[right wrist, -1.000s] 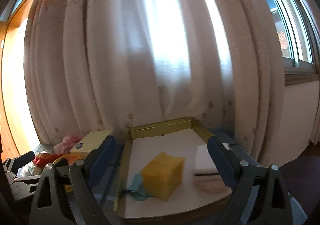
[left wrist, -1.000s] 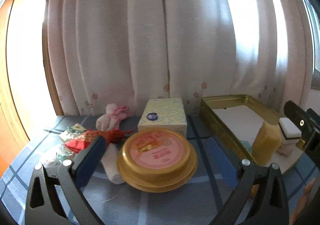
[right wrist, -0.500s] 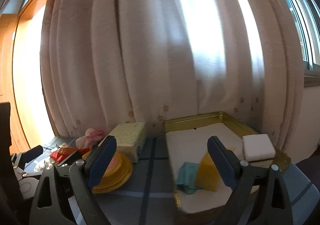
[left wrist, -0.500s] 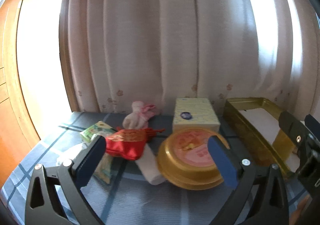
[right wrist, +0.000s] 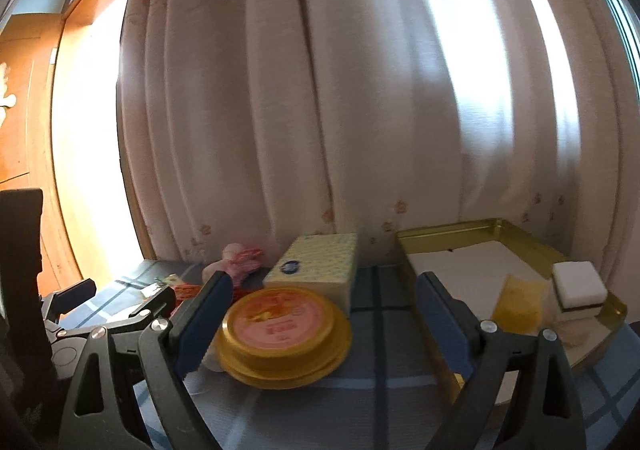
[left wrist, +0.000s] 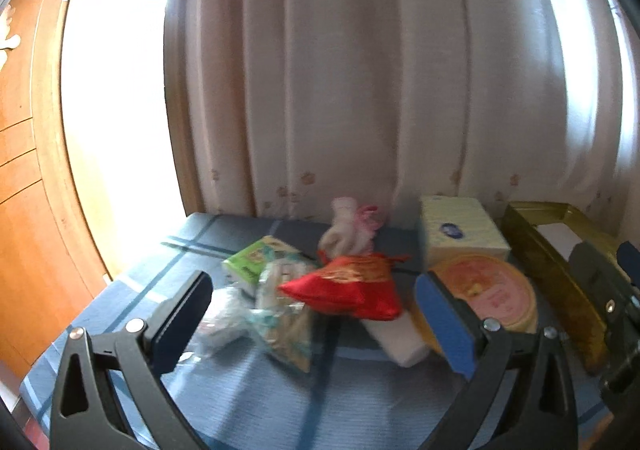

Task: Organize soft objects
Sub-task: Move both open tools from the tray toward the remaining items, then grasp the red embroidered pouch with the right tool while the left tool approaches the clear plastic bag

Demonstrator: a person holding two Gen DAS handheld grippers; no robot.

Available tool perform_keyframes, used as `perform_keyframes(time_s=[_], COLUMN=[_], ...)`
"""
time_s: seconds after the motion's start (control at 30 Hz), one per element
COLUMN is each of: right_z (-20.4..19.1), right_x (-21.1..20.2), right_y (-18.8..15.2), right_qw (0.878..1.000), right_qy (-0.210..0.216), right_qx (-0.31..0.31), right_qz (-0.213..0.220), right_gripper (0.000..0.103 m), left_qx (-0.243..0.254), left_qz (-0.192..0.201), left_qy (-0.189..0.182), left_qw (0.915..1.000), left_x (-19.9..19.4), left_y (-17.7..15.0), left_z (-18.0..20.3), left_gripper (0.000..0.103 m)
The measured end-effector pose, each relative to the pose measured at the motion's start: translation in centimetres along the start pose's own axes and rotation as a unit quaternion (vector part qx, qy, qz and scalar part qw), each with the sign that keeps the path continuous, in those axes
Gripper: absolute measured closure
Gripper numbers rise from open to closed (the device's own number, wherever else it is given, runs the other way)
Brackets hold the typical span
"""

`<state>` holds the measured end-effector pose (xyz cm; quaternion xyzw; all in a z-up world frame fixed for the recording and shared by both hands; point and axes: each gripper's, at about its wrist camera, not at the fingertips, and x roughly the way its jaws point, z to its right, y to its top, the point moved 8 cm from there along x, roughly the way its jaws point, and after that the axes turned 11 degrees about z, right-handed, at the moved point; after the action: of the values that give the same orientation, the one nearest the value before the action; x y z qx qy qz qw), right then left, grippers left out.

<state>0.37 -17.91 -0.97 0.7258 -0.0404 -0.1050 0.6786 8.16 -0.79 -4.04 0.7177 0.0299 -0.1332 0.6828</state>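
My left gripper (left wrist: 314, 314) is open and empty, low over the blue checked cloth (left wrist: 280, 402). Just ahead of it lies a pile: a red pouch (left wrist: 352, 286), a green tissue packet (left wrist: 256, 258), crinkled clear bags (left wrist: 280, 318), a white roll (left wrist: 400, 342) and a pink-white sock (left wrist: 352, 226). My right gripper (right wrist: 324, 316) is also open and empty, facing a round gold tin (right wrist: 280, 326). To its right the gold tray (right wrist: 452, 230) holds a yellow sponge (right wrist: 520, 302) and a white sponge (right wrist: 578, 288).
A yellow tissue box (right wrist: 320, 262) stands behind the round tin, near the curtain (right wrist: 360, 110). The left gripper (right wrist: 120, 296) shows at the left of the right wrist view. A wooden cabinet (left wrist: 28, 190) stands beyond the table's left edge.
Both grippers have swung left. The gold tray slid toward the right of both views. The soft pile now sits between the left fingers; the round tin is in front of the right gripper.
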Motion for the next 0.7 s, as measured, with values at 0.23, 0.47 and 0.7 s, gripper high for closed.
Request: perform_keyframes(time_s=[0.23, 0.47, 0.7], right_z=[-3.1, -5.9, -9.8], right_x=[0.5, 1.3, 3.3], right_y=[-0.5, -1.3, -2.6], right_qw=[1.000, 0.998, 0.995], right_qy=[0.022, 0.045, 0.079], right_qx=[-0.009, -0.008, -0.021], right_qz=[-0.010, -0.030, -0.063], right_gripper=[0.009, 0.009, 0.009], left_qx=[-0.009, -0.025, -0.027], left_qz=[-0.007, -0.029, -0.060], left_qy=[0.048, 0.091, 0.134], left_qw=[0.9988, 0.9951, 0.9889], left_x=[0.9, 2.2, 4.1], left_y=[-0.1, -0.7, -1.4], left_z=[-5.8, -11.0, -14.9], left_gripper=[0.000, 0.000, 0.001])
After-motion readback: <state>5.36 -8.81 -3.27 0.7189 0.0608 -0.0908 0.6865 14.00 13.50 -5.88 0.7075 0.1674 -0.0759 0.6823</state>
